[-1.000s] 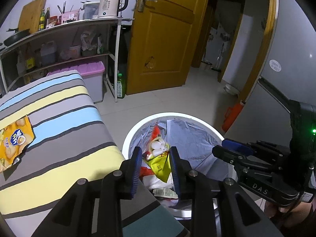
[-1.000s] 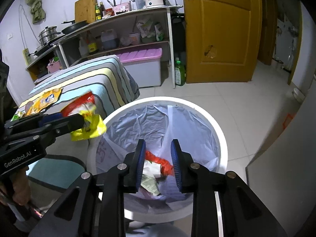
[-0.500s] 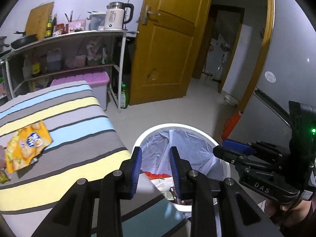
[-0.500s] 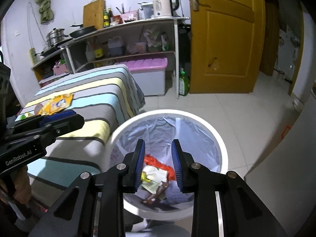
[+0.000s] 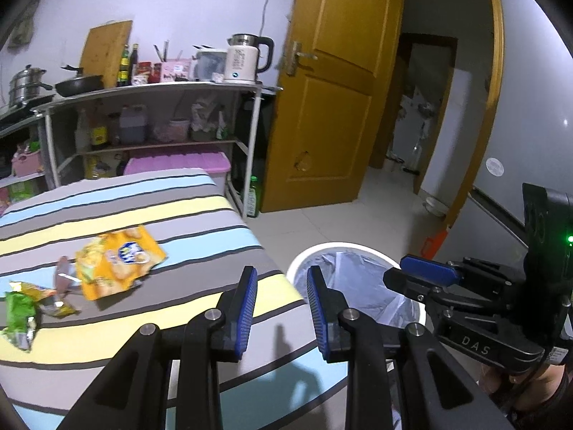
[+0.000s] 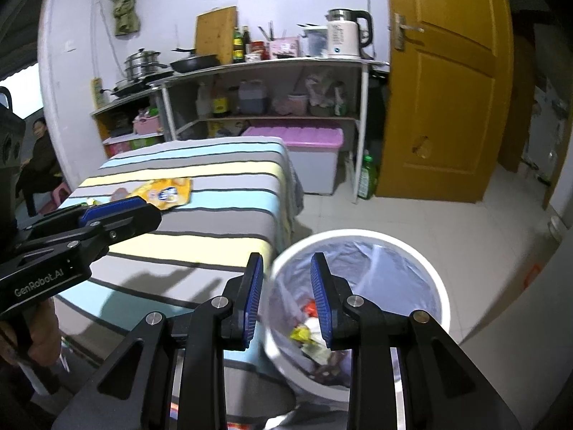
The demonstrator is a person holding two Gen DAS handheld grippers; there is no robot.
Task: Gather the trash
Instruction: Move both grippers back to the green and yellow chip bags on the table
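Note:
An orange snack bag lies on the striped table, also seen in the right wrist view. A green wrapper and a small yellow wrapper lie to its left. The white trash bin with a liner holds several wrappers; its rim shows in the left wrist view. My left gripper is open and empty above the table's right end. My right gripper is open and empty above the bin's left rim.
A metal shelf with a kettle, pans and bottles stands behind the table. A purple-lidded box sits under it. A yellow door is at the right. A person sits at far left.
The left gripper let a red-and-yellow wrapper fall into the bin, then swung left and up over the table. The right gripper rose and shifted left from over the bin.

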